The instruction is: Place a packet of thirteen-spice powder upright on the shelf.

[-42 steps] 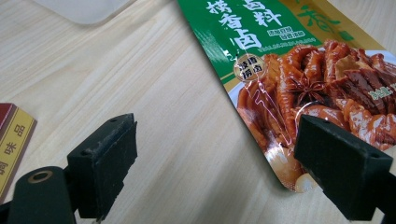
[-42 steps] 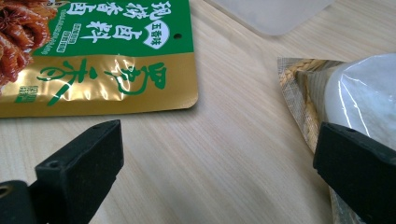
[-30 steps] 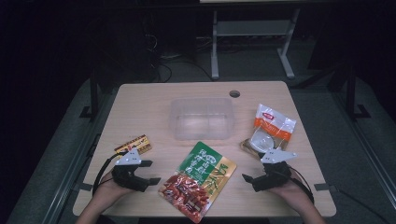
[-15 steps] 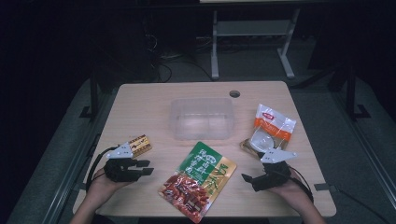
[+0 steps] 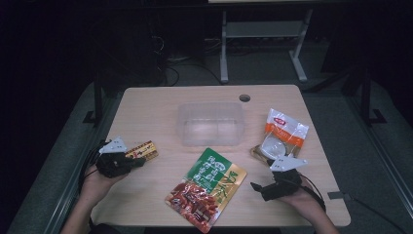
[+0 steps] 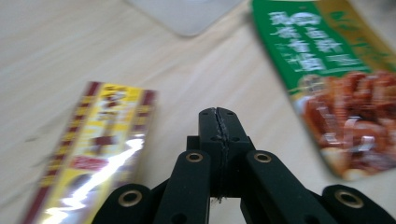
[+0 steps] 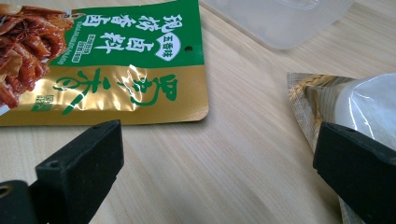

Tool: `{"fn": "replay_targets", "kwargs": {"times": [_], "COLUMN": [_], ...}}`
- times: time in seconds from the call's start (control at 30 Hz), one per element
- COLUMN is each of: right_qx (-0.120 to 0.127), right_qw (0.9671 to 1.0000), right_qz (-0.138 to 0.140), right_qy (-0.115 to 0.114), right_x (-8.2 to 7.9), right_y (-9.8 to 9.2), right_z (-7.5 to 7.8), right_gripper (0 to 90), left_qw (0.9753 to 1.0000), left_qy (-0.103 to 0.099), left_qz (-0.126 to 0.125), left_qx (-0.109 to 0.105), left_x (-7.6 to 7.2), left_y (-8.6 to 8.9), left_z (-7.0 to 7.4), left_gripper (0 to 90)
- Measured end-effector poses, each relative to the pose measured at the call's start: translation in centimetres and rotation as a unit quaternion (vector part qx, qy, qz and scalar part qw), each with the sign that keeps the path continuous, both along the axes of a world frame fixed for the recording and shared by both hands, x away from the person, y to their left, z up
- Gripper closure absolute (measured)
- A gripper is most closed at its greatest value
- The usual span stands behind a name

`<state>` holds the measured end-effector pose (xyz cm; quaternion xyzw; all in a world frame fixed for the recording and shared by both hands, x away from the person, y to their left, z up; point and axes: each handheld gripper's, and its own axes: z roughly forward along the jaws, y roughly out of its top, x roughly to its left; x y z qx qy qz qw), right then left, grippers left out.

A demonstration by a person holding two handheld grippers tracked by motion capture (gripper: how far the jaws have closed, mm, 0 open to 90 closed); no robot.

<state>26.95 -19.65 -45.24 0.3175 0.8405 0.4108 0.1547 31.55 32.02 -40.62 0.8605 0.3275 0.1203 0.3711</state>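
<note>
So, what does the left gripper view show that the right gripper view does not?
Left gripper view: the yellow snack bar lying beside the left gripper, whose jaws are shut with nothing between them. Right gripper view: the clear-windowed packet next to the right gripper, whose jaws stand wide open over bare table. Both share the green pouch and a corner of the clear tub on the wooden table.

Yellow-and-maroon striped snack bar left of the black left gripper; green/gold pouch w/ red meat pic ahead of the right gripper; pale wood table.
</note>
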Motion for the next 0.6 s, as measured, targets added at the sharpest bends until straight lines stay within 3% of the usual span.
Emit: {"fn": "replay_targets", "kwargs": {"times": [0.2, 0.23, 0.3, 0.6], "right_qx": [-0.004, -0.003, -0.002, -0.004], "right_qw": [1.0, 1.0, 1.0, 1.0], "right_qz": [0.004, 0.004, 0.004, 0.004], "right_qy": [0.002, 0.001, 0.002, 0.003], "right_x": [0.0, 0.0, 0.0, -0.1], "right_y": [0.1, 0.1, 0.1, -0.1], "right_z": [-0.1, -0.1, -0.1, -0.1], "right_gripper": [1.7, 1.7, 1.7, 1.7], "left_qw": [0.9985, 0.9985, 0.9975, 0.9901], "left_qy": [-0.008, -0.008, -0.011, -0.02], "left_qz": [0.053, 0.053, 0.07, 0.138], "left_qx": [0.006, 0.006, -0.004, 0.015], "left_x": [2.8, 2.8, 3.4, 4.2], "left_y": [2.4, 2.4, 3.1, 6.1], "left_z": [-0.2, -0.2, -0.4, -2.5], "left_gripper": [89.8, 89.9, 89.9, 89.8]}}
